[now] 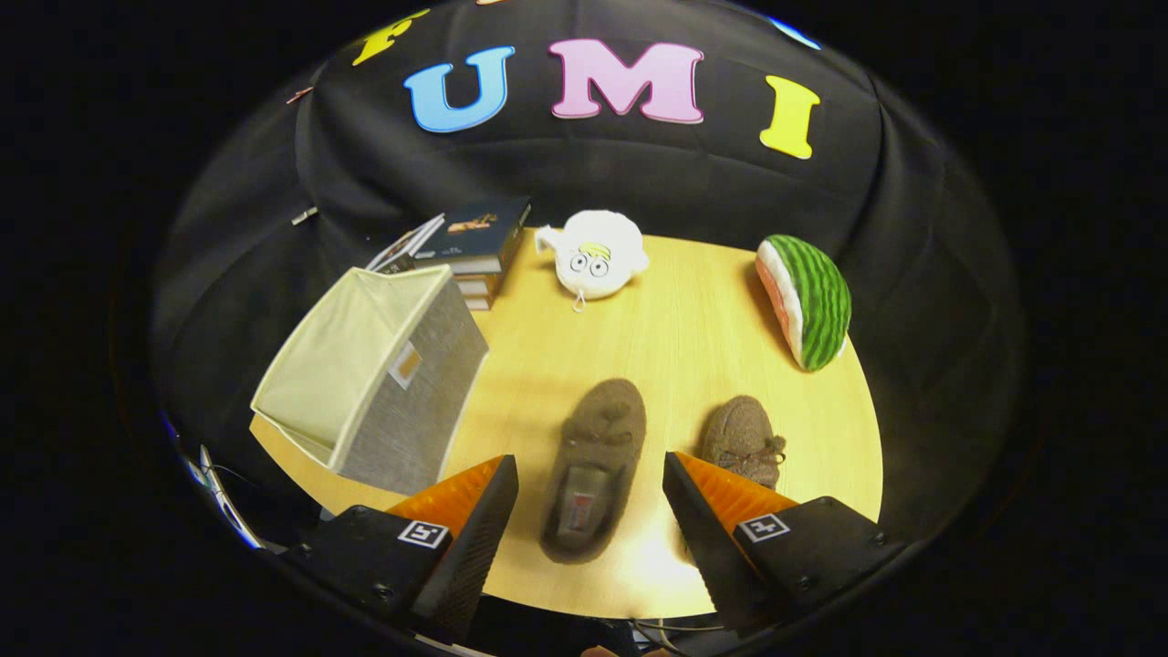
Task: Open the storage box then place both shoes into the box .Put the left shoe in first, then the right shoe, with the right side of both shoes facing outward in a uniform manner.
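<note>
I am holding the gripper [591,474] released, fingers spread apart, with the left shoe [595,467] lying on the table [675,338] between them. The right shoe [744,441] is sitting just past one finger. The storage box [379,379] is standing open beyond.

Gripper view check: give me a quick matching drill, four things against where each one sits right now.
Things:
1. storage box
2. left shoe
3. right shoe
4. watermelon toy

Places:
A. between the open gripper fingers
B. just beyond the right finger
C. far right of the table
D. beyond the left finger, beside the books

Pairs: 1-D, 2-A, 3-B, 4-C
</note>
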A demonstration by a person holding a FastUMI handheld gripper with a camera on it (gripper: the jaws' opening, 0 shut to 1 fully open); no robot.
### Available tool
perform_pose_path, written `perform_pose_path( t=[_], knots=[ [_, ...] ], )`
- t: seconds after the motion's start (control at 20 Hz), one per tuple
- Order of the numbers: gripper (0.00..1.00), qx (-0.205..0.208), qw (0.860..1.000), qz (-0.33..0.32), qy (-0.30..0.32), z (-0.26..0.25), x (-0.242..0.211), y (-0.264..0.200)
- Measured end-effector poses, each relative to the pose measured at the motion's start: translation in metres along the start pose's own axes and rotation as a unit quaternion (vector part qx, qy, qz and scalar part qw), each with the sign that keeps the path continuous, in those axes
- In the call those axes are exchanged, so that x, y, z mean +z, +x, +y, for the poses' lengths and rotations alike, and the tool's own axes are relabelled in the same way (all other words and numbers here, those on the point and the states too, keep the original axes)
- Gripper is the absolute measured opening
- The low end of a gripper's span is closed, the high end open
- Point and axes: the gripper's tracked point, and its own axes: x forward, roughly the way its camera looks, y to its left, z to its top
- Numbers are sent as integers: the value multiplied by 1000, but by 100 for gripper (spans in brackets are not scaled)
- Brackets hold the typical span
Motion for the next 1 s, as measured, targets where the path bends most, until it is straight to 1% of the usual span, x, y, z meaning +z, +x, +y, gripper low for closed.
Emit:
perform_pose_path(
  t=[0.05,0.1,0.3,0.5,0.6,0.7,0.8,0.85,1.0],
  knots=[
    [99,9,1000,10,3,-2,-6,6],
    [99,10,1000,17,0,-6,-11,16],
    [99,0,997,67,-28,-32,-43,54],
    [98,1,996,84,0,-43,-46,90],
    [98,5,996,90,3,-46,-46,106],
    [88,9,995,97,11,-46,-47,118],
    [76,22,993,110,26,-39,-54,121],
    [65,25,993,110,33,-37,-54,123],
    [47,42,989,121,68,-28,-56,127]
  ],
)
